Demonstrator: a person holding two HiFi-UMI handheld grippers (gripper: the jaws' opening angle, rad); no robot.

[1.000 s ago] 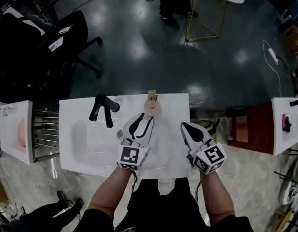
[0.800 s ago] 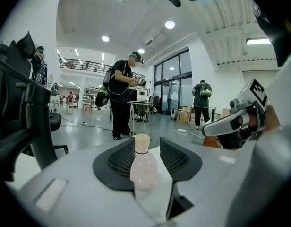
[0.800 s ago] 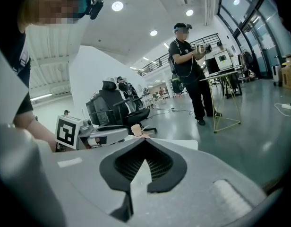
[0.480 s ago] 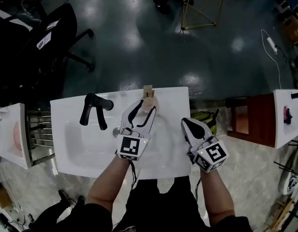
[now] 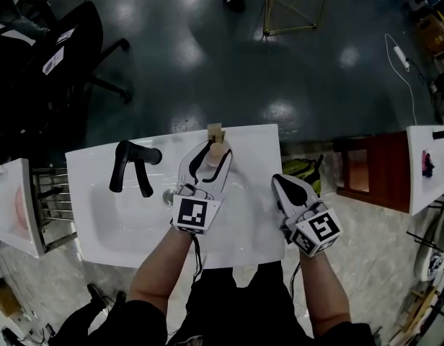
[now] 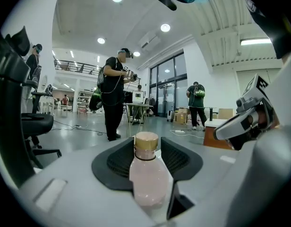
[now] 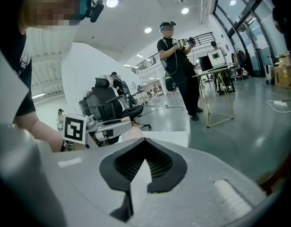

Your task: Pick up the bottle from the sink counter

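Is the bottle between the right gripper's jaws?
No, the bottle stands upright between the left gripper's open jaws; the right gripper's jaws hold nothing.

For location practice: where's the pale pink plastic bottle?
Head view, centre: the bottle stands at the white counter's far edge, between the left gripper's just-opened jaws.

glossy white sink counter (image 5: pixel 92 186), smooth plastic bottle (image 6: pixel 148 178), matt cap (image 6: pixel 146 141)

Open lab hall (glossy floor (image 5: pixel 207 71), office chair (image 5: pixel 60 52), freestanding sink counter (image 5: pixel 86 193))
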